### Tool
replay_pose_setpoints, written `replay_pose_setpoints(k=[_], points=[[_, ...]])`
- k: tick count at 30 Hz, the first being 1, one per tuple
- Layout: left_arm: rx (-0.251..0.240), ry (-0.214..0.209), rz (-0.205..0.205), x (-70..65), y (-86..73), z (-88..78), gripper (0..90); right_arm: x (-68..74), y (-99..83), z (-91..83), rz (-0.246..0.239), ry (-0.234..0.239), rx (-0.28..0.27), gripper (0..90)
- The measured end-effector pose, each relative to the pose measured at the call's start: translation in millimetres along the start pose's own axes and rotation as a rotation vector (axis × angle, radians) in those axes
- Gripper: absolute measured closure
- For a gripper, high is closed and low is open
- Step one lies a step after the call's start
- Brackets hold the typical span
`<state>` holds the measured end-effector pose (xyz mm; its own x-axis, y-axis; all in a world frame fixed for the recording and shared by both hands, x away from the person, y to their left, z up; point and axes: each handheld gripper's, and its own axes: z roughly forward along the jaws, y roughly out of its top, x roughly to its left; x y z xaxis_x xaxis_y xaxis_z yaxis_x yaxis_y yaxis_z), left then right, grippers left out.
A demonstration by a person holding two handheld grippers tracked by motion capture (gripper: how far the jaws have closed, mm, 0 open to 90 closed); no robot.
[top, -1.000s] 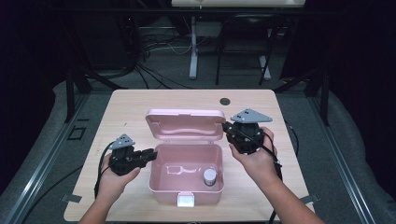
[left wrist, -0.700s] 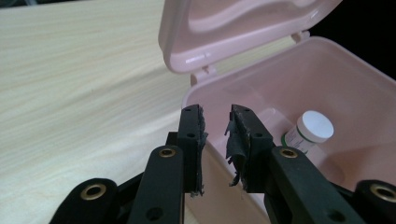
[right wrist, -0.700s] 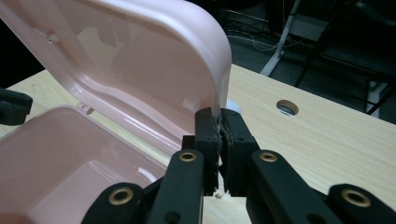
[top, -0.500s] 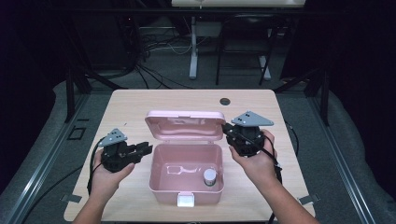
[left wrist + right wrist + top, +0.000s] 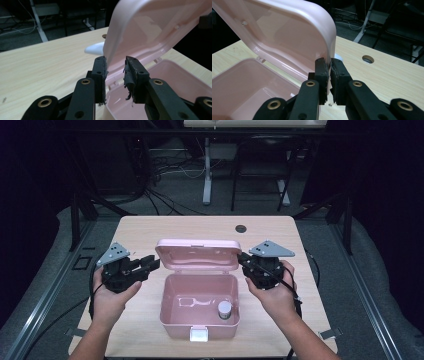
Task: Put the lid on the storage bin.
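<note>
The tabletop [image 5: 150, 225] is pale wood with a round grommet hole [image 5: 241, 228] near its 12 o'clock edge. At its centre, toward 6 o'clock, sits the pink box [image 5: 199, 322], open, with a white latch [image 5: 198, 335] on its front wall. Its lid [image 5: 198, 255] stands raised at the box's 12 o'clock side, hinged along the back and tilted up so that the hollow inner face looks toward the person.

The left hand-held gripper [image 5: 150, 264] is held at 9 o'clock of the lid, a grey three-cornered plate on its top, its jaws pointing toward 3 o'clock at the lid's left edge. In the left gripper view this hand-held gripper [image 5: 115, 66] is released: its jaws have just been opening, the lid's edge lies between them, close against the left pad [image 5: 101, 72], with a clear gap to the right one.

The right hand-held gripper [image 5: 243, 259] is at 3 o'clock of the lid, pointing toward 9 o'clock. In the right gripper view this hand-held gripper [image 5: 329, 65] is clenched on the lid's right edge, the rim pinched between the pads, though its jaws have just been easing apart a little.

Inside the box, toward its 4 o'clock corner, stands a small bottle [image 5: 225, 309] with a pale cap.
</note>
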<state>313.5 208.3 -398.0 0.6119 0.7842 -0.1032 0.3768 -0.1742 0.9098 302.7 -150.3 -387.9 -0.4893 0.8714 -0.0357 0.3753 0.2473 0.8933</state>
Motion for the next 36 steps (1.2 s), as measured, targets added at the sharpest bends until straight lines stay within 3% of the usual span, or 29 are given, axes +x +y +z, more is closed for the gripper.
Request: replay_pose_setpoints(k=[12,23,36], points=[[-0.021,0.025,0.055,-10.6,19.6,-0.3,75.6,-0.5,-2.4,-0.9,0.008,0.014,-0.004,82.1],[-0.006,0.049,0.076,-10.8,20.5,-0.5,83.5,-3.3,-5.4,-0.7,0.024,0.041,-0.008,80.6],[0.0,0.043,0.078,-12.6,19.6,-3.1,84.8,-8.7,-8.5,-7.9,0.042,0.072,-0.005,79.4]])
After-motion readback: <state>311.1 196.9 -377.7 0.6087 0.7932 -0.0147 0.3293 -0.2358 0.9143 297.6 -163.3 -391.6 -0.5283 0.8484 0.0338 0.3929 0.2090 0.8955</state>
